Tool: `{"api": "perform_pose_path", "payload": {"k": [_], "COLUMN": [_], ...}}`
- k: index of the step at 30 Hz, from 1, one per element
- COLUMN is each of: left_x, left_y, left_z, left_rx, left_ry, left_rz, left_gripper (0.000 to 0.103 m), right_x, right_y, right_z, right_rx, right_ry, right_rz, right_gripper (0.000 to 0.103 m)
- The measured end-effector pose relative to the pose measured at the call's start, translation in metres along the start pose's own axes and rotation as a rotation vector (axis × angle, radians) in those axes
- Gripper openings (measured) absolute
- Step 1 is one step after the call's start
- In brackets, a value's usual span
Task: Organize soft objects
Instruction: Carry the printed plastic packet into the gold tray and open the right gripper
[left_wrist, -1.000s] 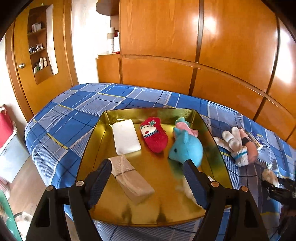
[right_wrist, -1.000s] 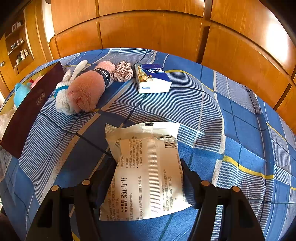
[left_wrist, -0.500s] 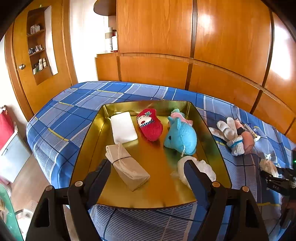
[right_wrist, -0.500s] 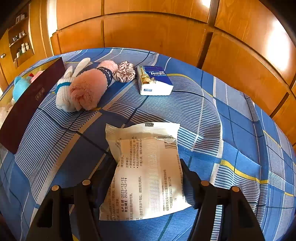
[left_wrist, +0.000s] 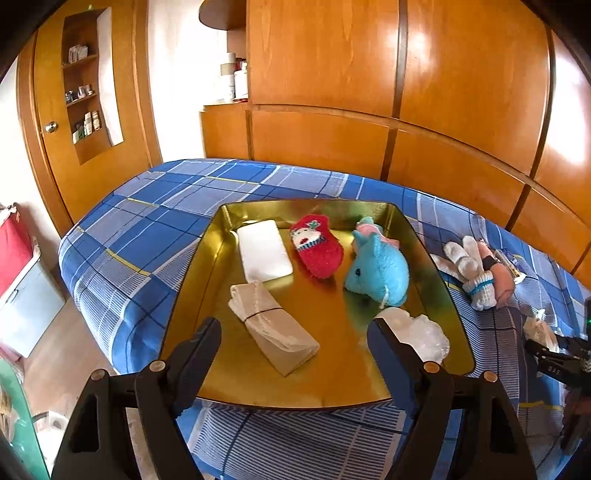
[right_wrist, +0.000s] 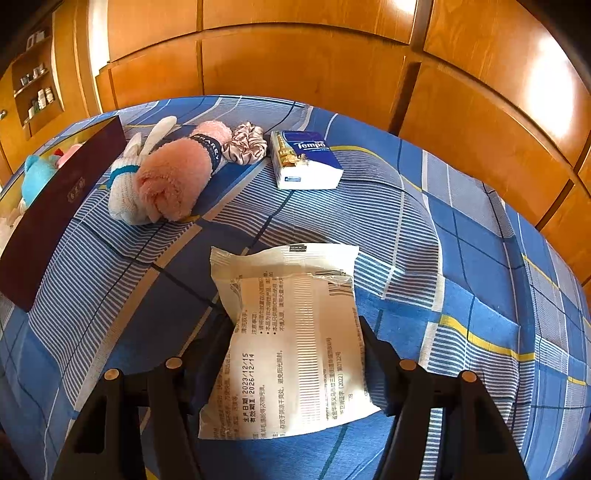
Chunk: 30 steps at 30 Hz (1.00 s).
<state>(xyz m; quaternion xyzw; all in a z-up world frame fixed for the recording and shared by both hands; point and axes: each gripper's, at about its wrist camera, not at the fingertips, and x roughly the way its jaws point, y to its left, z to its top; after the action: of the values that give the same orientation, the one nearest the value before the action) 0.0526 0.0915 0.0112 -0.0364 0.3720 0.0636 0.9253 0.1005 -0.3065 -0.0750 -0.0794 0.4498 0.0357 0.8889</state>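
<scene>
Wood-panelled wardrobes (left_wrist: 388, 74) back a bed (right_wrist: 461, 229) covered in blue plaid. On the bed sits a gold tray (left_wrist: 207, 291) holding a white pad (left_wrist: 264, 254), a red sock (left_wrist: 317, 247), a blue plush toy (left_wrist: 380, 271), a folded beige cloth (left_wrist: 271, 326) and a white crumpled item (left_wrist: 421, 334) at its right near corner. Left hand-held gripper (left_wrist: 293, 339): fingers spread wide, hovering over the tray's near edge, holding nothing. Right hand-held gripper (right_wrist: 295, 343): fingers pressed against both sides of a white printed packet (right_wrist: 291, 339), which lies on the bedcover. Farther back on the bed: a pink fluffy roll (right_wrist: 181, 166) touching a white glove (right_wrist: 125, 181), a satin scrunchie (right_wrist: 245, 147) and a Tempo tissue pack (right_wrist: 304, 158) just beside it.
</scene>
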Motion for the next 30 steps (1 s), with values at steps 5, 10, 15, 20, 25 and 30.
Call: {"api": "perform_pose_path", "payload": {"k": [5,10,15,20,25,30], "left_x": [-0.007,-0.016,-0.023,-0.03,-0.032,-0.031], "left_y": [0.011,0.022,0.03,0.037,0.045,0.054], "left_z": [0.002,0.006,0.007,0.008,0.009,0.007], "left_rx": [-0.007,-0.01,-0.014,-0.023,-0.037,-0.056], "left_ry": [-0.028,-0.063,-0.09,-0.107,-0.108,-0.102], "left_rz": [0.023,0.051,0.073,0.081,0.09,0.1], "left_gripper": [0.082,0.082,0.082,0.082,0.082,0.082], "right_x": [-0.001,-0.023,-0.048,-0.062,-0.061,-0.045], "right_y": [0.001,0.015,0.075,0.147,0.22,0.276], "right_z": [0.008,0.03,0.063,0.091,0.107,0.114], "right_rx": [0.032,0.081,-0.023,-0.158,-0.304,-0.401], "right_ry": [0.035,-0.018,-0.083,-0.119,-0.109,-0.061], "right_rz": [-0.014,0.056,0.184,0.317,0.39,0.409], "right_gripper": [0.063,0.062,0.062,0.063,0.063,0.063]}}
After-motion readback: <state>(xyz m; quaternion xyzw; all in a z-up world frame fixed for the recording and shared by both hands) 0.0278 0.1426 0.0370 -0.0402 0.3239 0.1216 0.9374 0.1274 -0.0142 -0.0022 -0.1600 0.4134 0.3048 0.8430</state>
